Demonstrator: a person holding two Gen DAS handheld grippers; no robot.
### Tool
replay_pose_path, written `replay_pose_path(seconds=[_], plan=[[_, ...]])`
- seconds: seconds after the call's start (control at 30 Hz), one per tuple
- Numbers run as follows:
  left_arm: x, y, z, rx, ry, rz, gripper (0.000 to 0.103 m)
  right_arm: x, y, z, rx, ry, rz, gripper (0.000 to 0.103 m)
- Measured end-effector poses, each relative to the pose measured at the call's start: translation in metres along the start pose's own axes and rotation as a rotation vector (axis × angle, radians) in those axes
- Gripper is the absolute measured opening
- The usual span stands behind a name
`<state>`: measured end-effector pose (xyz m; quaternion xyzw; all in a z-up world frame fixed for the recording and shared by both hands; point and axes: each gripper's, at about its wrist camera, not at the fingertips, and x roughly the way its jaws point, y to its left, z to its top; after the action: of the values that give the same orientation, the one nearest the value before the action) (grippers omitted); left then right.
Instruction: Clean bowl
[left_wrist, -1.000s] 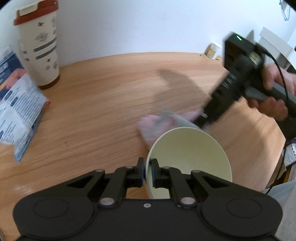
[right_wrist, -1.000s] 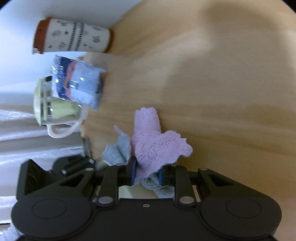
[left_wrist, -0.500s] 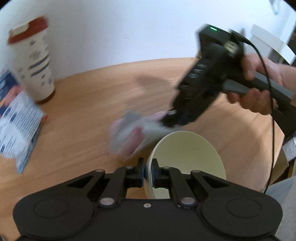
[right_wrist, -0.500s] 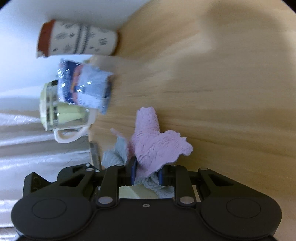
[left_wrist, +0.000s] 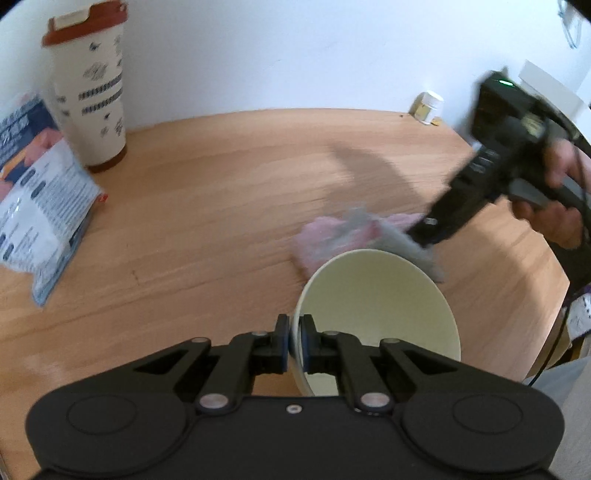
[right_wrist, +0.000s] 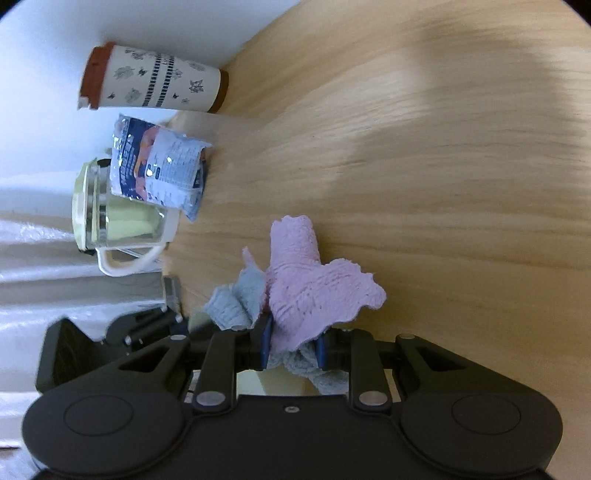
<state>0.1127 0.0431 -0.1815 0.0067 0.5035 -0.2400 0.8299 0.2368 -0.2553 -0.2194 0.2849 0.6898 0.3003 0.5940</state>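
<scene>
You are holding the pale bowl (left_wrist: 376, 314) in the lower middle of the left wrist view, tilted so that its open side is facing the right of the frame. The jaws of your left gripper (left_wrist: 294, 341) are clamped together on its rim, one pad inside and one outside. The bowl is looking thin-walled and stiff, probably light, and its smooth surface can slip between the pads when you are pressing on it; so the rim grip is the right place, but it is giving little support against a push from the side.

Your right gripper (right_wrist: 291, 347) is coming from the right of the frame, its jaws closed on a bunched pink and blue cloth (right_wrist: 314, 295). The cloth is soft and thick, and it is folding easily, so it is needing a firm pinch at the middle as you have now. In the left wrist view it is hanging blurred just beyond the far rim of the bowl, above the wooden bench (left_wrist: 221, 192).

I am judging that the wiping inside is not finished.
</scene>
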Motion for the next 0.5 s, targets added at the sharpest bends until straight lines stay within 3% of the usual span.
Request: replay_pose_path(seconds=[0.2, 0.27, 0.5], plan=[[-0.001, 0.009, 0.004, -0.051, 0.021, 0.013, 0.006, -0.036, 0.008, -0.022, -0.136, -0.122, -0.046, 0.027], [-0.005, 0.012, 0.003, -0.07, 0.02, 0.015, 0.007, -0.05, 0.013, -0.034, -0.196, -0.172, -0.1, 0.027], [-0.023, 0.007, 0.006, -0.098, 0.02, 0.051, 0.012, -0.064, 0.013, -0.063, -0.331, -0.223, -0.226, 0.027]])
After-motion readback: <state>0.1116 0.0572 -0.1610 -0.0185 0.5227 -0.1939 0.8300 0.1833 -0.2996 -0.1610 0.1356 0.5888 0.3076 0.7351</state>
